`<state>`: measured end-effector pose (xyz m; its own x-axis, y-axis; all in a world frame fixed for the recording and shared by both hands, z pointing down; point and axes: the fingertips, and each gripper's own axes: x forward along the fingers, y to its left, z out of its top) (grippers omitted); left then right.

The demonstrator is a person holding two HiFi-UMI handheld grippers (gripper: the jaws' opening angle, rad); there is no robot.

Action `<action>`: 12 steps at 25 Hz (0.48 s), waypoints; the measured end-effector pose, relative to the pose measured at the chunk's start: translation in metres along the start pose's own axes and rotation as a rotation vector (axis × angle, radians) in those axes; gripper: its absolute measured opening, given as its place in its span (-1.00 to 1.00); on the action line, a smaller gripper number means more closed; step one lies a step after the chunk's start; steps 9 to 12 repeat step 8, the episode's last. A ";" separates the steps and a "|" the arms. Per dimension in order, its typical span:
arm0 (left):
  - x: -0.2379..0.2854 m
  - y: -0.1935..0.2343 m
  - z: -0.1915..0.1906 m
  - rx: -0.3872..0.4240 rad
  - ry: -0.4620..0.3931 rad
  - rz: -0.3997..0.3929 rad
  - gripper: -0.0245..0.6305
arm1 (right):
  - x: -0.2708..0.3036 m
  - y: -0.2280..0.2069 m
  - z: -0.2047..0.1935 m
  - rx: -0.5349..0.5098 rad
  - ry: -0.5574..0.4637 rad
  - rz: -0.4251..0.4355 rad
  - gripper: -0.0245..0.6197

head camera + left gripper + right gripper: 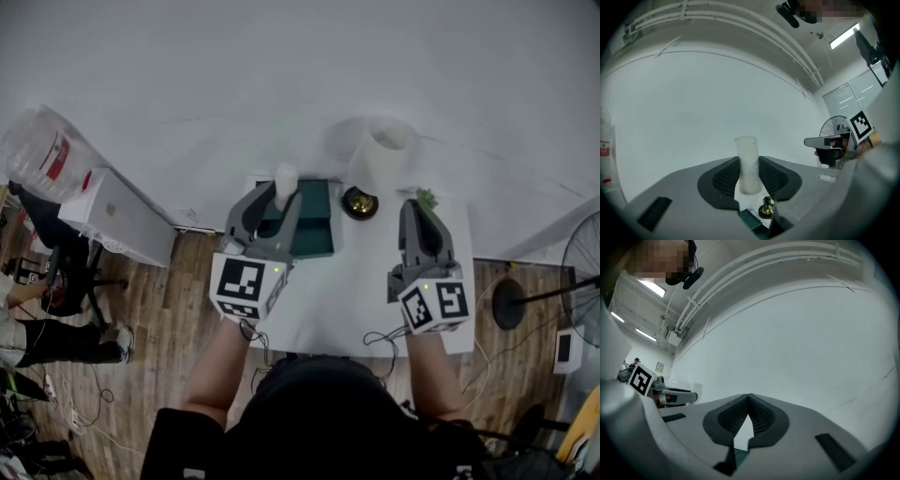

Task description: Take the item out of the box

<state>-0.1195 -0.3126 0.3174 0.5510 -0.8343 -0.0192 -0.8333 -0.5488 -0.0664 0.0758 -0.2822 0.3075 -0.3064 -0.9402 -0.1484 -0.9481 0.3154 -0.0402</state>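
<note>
Person (head view): dark-clad shoulders fill the bottom edge, behind both sets of fingers.
Left gripper (281,202): fingers clamped on the item (285,178), a white foam-wrapped cylinder standing upright between them.
Box (314,225): dark green, open, on the white tabletop (347,300), directly under and just beyond the left fingers.
Right gripper (414,211): fingers pressed together with nothing in them, held well to the right of the box.
Beyond the right fingers: a brass bell (359,202), a white foam roll (384,150) and a green sprig (427,198).

Left gripper view: the left gripper (749,164) has both ribbed fingers (724,180) against the item (748,152), which rises past their tips. The bell (766,208) and a corner of the box (752,220) lie below the fingers, and the right gripper (832,149) is off to the right.

Right gripper view: the right gripper (748,398) has its fingers (761,416) meeting at the tips, empty. The left gripper (670,397) shows to the left.

Step in hand: the item looks lifted clear of the box, so the extraction itself seems done.
Next move calls for: carrying it sideways off the box to bare tabletop and setting it down upright, with a gentle squeeze because the foam probably gives.
Count: two grippers, one item, one box, one bell, one foam roll, one sprig.
</note>
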 end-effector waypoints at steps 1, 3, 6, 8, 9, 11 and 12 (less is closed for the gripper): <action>-0.001 0.002 -0.001 -0.002 -0.002 -0.003 -0.54 | 0.001 0.002 -0.001 0.001 0.003 -0.003 -0.91; 0.000 0.008 -0.002 -0.002 -0.012 -0.008 -0.54 | 0.003 0.006 -0.003 0.000 0.007 -0.010 -0.91; 0.003 0.017 -0.002 0.004 -0.015 -0.016 -0.54 | 0.012 0.011 -0.003 -0.006 0.001 -0.015 -0.91; 0.005 0.024 -0.002 0.005 -0.018 -0.023 -0.54 | 0.019 0.013 -0.004 -0.010 -0.005 -0.016 -0.91; 0.005 0.024 -0.002 0.005 -0.018 -0.023 -0.54 | 0.019 0.013 -0.004 -0.010 -0.005 -0.016 -0.91; 0.005 0.024 -0.002 0.005 -0.018 -0.023 -0.54 | 0.019 0.013 -0.004 -0.010 -0.005 -0.016 -0.91; 0.005 0.024 -0.002 0.005 -0.018 -0.023 -0.54 | 0.019 0.013 -0.004 -0.010 -0.005 -0.016 -0.91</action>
